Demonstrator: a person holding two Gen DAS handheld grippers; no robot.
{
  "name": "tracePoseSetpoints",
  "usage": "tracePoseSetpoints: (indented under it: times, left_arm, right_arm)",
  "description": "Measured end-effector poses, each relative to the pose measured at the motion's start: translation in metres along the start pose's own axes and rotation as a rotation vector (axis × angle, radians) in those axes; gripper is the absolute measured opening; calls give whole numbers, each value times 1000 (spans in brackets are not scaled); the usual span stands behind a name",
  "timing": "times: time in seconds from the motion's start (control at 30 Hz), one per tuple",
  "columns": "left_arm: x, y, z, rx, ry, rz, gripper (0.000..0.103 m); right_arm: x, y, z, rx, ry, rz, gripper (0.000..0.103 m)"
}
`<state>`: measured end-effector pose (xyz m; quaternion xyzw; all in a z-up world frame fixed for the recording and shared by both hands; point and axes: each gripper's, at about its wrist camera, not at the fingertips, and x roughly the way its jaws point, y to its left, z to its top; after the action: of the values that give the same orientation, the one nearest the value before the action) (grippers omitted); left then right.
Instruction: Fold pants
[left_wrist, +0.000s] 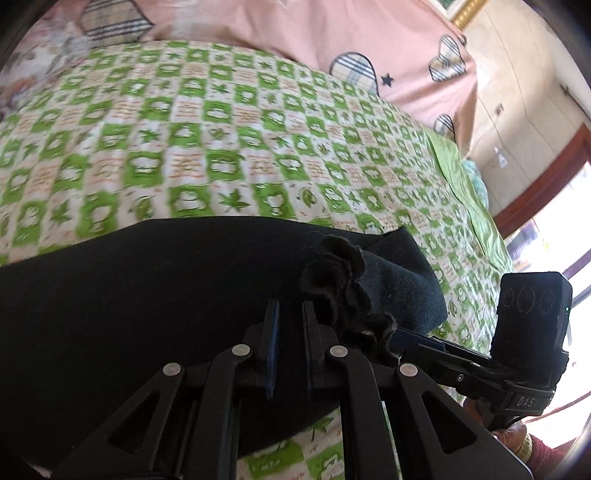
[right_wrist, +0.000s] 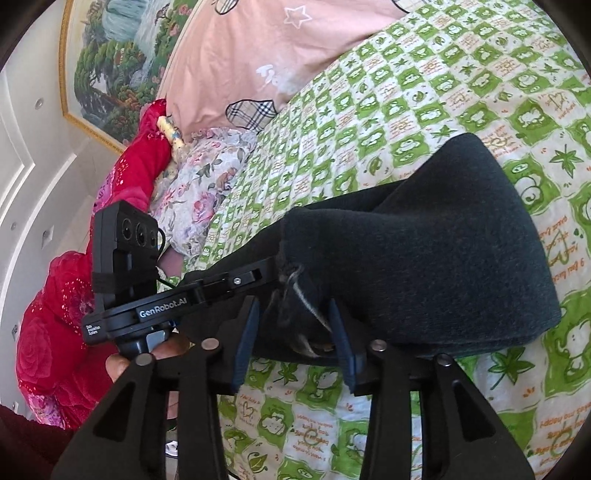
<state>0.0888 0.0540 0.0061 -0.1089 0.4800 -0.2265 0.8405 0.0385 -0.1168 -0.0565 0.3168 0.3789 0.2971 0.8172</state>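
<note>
One pair of dark pants (right_wrist: 424, 240), two claws, one green checked bedsheet (left_wrist: 221, 129), one framed painting (right_wrist: 110, 66)

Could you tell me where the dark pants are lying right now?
The dark pants lie folded on the green checked bedspread, just ahead of both tools in both wrist views; the pink pillow is farther up the bed, beyond them.

A bed (left_wrist: 258, 140) is covered by a green-and-white checked sheet (right_wrist: 406, 96). Dark pants (left_wrist: 147, 295) are spread on it directly ahead of the left claw (left_wrist: 291, 314). Beyond them, a pink quilt (left_wrist: 277, 33) with plaid hearts is heaped. A floral cushion (right_wrist: 207, 177) is seen far left of the right claw (right_wrist: 295, 317).
</note>
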Motion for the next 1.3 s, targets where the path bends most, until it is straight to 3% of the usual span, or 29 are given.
tracePoseSetpoints:
  times: [0.17,0.37,0.53,0.6,0.7,0.77,0.87,0.93,0.97,1.0,1.03,1.07,1.13,1.23,1.3]
  left_arm:
    - [-21,8,-11,-51,-31,-3,24]
    - [-33,8,-24,-99,-46,-26,29]
    - [-31,-9,-30,-123,-39,-67,40]
    - [-25,-17,-29,-132,-32,-52,58]
    - [-12,-25,-23,-148,-11,-5,68]
    - [-2,-27,-17,-169,9,14,71]
    - [15,-25,-8,-208,33,16,71]
    - [26,-25,-4,-214,48,39,69]
    - [30,-26,-2,-206,45,52,62]
    - [35,-28,0,-194,42,56,34]
    - [39,-29,1,-185,53,43,17]
    - [43,-32,3,-178,72,51,13]
    - [36,-39,6,-142,37,65,11]
    - [15,-50,8,-93,-27,12,10]
    - [17,-52,5,-52,-29,28,10]
  right_arm:
    - [-7,19,5,-59,-18,6,42]
    - [-28,22,29,-103,-112,-67,42]
    - [-32,0,52,-47,-130,-219,42]
    - [-36,-8,58,-31,-138,-259,42]
    - [-44,-16,68,-59,-139,-355,42]
    - [-47,-22,73,-78,-128,-435,42]
    - [-41,-36,76,-76,-60,-466,42]
    - [-30,-44,75,-73,-10,-468,43]
    - [-25,-46,74,-80,3,-465,43]
    - [-20,-46,71,-97,5,-472,43]
    - [-17,-45,70,-116,4,-486,37]
    - [-16,-44,69,-127,0,-492,30]
    - [-21,-43,72,-114,-25,-469,23]
    - [-38,-42,74,-89,-100,-438,21]
    - [-37,-48,71,-73,-109,-440,21]
